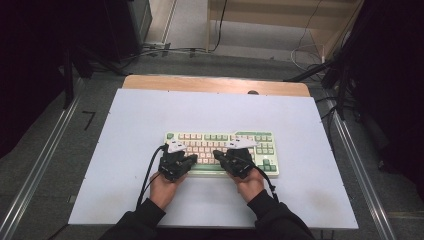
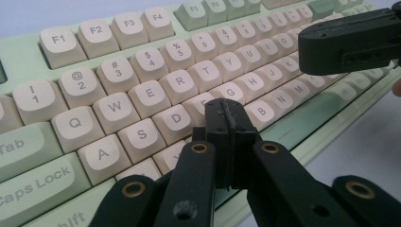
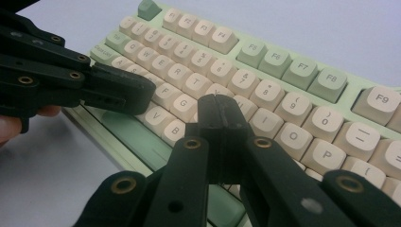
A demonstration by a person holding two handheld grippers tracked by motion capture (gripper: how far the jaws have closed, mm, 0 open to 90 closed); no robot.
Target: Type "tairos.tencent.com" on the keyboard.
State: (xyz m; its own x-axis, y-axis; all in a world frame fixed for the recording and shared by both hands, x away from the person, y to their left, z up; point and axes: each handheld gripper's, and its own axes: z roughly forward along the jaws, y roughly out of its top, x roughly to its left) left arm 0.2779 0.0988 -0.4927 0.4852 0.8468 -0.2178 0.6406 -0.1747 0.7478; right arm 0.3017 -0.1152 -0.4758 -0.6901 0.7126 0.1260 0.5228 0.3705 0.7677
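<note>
Keyboard [image 1: 222, 153] lies on the counter [image 1: 125, 150]; both grippers [image 2: 227, 111] [image 3: 218, 108] hover over it, fingers closed on nothing, pressing probably just starting.

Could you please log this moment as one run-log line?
left gripper: shut, empty, over F/G keys | right gripper: shut, empty, over H/J keys | green-and-cream keyboard: flat on white tabletop

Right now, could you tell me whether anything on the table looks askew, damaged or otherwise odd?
Nothing stands out. The keyboard lies flat and square on the white mat, its keycaps look complete and even, and nothing is spilled. The left gripper and right gripper are shut, poised over the letter keys.
</note>
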